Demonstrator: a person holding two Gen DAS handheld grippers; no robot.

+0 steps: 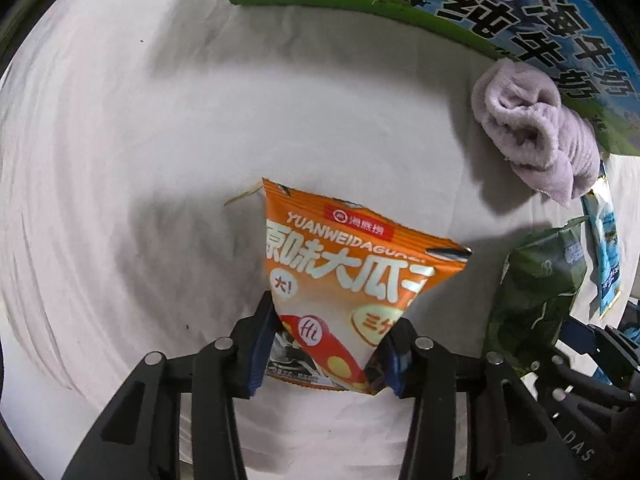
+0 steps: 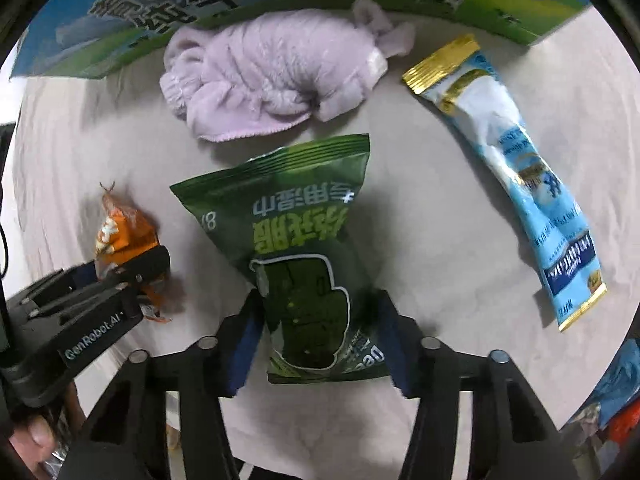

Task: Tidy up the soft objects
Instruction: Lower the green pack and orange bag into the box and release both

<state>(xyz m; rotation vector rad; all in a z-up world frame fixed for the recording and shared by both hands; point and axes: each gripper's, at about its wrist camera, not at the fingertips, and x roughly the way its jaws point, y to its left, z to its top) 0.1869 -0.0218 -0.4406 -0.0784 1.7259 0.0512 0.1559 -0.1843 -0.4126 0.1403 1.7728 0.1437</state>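
The left claw point(image 1: 326, 350) pinches the orange snack bag point(image 1: 344, 288) narrowly, top pointing away. The right claw point(image 2: 316, 344) clamps the green wipes pack point(image 2: 296, 248), long axis running away toward the lilac towel point(image 2: 272, 76) on the bench point(image 2: 440, 200).

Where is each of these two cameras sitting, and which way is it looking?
Left wrist: sits on the left hand-held gripper, looking down its fingers at the orange snack bag it pinches over the white cloth.
Right wrist: sits on the right hand-held gripper, looking down at the green packet between its fingers; a person's fingertip shows bottom left.
Shared: both bags, the lilac towel, the blue sachet, the milk carton, and each other's gripper.
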